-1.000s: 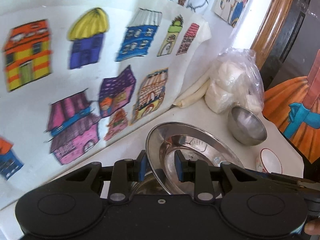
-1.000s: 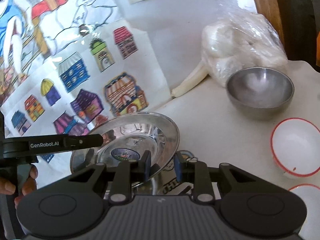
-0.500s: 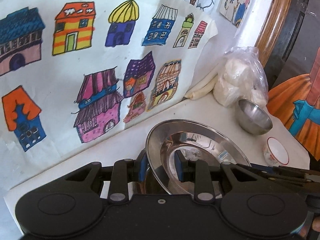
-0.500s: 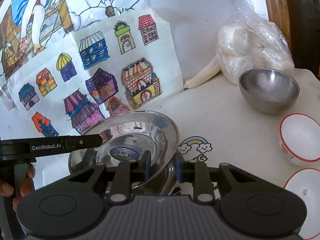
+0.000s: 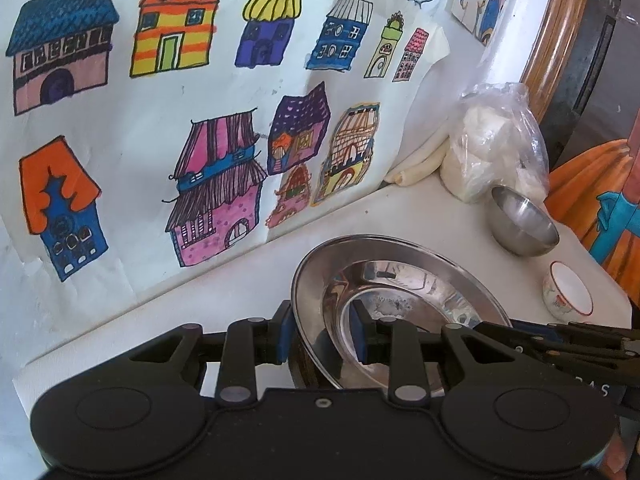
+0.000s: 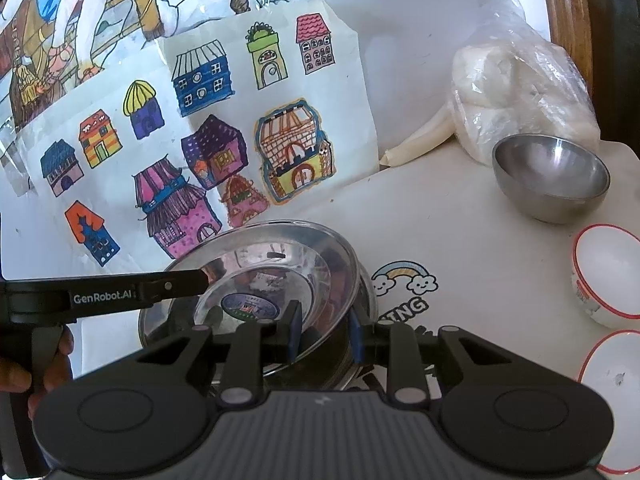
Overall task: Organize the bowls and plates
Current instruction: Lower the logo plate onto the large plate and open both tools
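A shiny steel plate is held tilted by its rim from two sides. My left gripper is shut on the near-left rim, one blue pad inside the plate and one outside. My right gripper is shut on the opposite rim. Just under the plate sits a second steel dish; most of it is hidden and I cannot tell whether the two touch. The left gripper's arm reaches in from the left in the right wrist view.
A steel bowl stands at the back right before a plastic bag. A white red-rimmed bowl and a white red-rimmed plate lie to the right. House drawings lean against the wall.
Both grippers have carried the steel plate to the left, away from the bag and the steel bowl, and slightly lower over the dish beneath. Both grips are unchanged.
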Motion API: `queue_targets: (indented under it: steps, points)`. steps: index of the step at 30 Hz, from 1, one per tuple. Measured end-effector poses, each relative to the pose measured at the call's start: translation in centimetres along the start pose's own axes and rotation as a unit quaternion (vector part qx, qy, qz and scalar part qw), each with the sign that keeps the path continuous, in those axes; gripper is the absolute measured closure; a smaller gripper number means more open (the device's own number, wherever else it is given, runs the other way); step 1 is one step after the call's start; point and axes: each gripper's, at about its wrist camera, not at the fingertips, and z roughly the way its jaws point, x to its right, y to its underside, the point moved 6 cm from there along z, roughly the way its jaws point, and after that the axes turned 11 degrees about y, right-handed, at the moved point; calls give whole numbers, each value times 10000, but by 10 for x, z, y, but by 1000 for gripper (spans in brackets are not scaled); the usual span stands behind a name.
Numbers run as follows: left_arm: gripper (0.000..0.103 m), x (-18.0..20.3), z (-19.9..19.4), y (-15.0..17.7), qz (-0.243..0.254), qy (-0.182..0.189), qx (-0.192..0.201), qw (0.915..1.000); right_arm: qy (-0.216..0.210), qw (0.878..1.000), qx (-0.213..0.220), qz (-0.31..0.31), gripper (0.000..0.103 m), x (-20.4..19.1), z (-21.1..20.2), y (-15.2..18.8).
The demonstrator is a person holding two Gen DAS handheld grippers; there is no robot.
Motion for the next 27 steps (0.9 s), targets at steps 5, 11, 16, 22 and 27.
queue_targets:
  steps: [5, 11, 16, 22, 27]
  points:
    - [72, 2, 0, 6, 230, -155, -2, 9996, -16, 10000, -62, -42, 75, -3, 1, 2]
    - [71, 2, 1, 7, 316, -191, 10, 9993, -10, 9999, -103, -63, 74, -3, 2, 3]
    - [70, 4, 4, 10, 423, -283, 6, 9987, -3, 9999, -124, -81, 74, -4, 3, 4]
    - [70, 1, 9, 16, 426, -331, -101, 9985, 25, 9998, -121, -170, 74, -6, 3, 4]
    - [70, 1, 11, 17, 429, -355, -140, 9984, 60, 9996, -99, -243, 74, -8, 3, 5]
